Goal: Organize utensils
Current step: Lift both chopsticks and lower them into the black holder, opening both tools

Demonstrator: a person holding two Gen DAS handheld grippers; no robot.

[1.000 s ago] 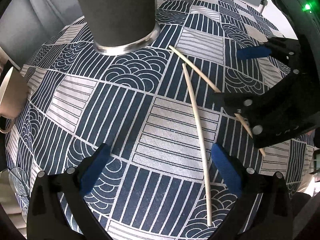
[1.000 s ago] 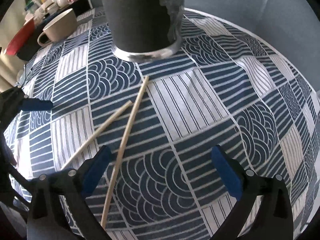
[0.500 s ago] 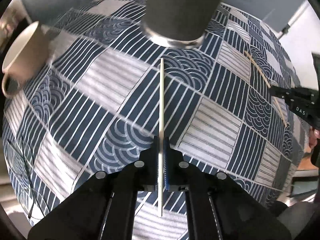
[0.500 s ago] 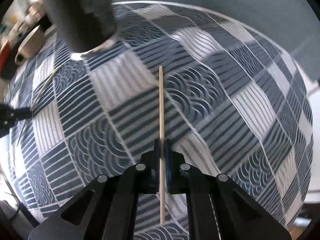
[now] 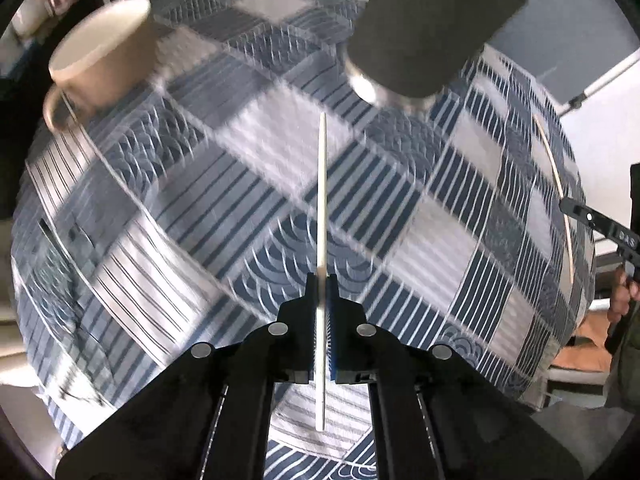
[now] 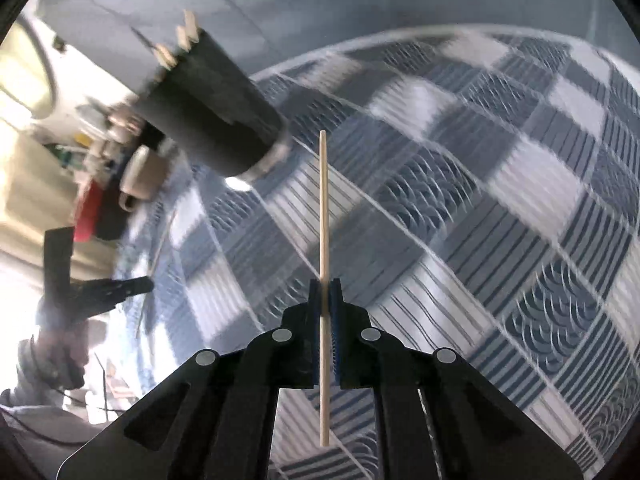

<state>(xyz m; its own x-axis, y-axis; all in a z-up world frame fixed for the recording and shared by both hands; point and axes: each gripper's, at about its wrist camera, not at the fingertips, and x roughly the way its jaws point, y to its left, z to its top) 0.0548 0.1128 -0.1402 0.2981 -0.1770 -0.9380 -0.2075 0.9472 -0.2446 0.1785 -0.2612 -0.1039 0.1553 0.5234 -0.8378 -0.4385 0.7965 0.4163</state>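
My left gripper (image 5: 321, 280) is shut on a white chopstick (image 5: 322, 184) that points forward above the patterned tablecloth (image 5: 200, 216). My right gripper (image 6: 325, 285) is shut on a tan wooden chopstick (image 6: 323, 208), also lifted off the cloth. The dark utensil holder (image 5: 432, 28) with a metal base stands ahead and right of the left gripper; in the right wrist view the holder (image 6: 212, 112) lies up and left, with several wooden utensil ends showing at its top. The right gripper with its chopstick (image 5: 556, 184) shows at the right edge of the left wrist view.
A beige mug (image 5: 104, 52) stands on the cloth at the far left; it also shows behind the holder in the right wrist view (image 6: 140, 172). A red item (image 6: 86, 212) and clutter lie beyond it. The left gripper (image 6: 108, 288) shows at the left edge there.
Both grippers closed on a chopstick each and lifted them off the cloth. Both views now tilt and rise, with the holder shifting right in the left view and left in the right view.
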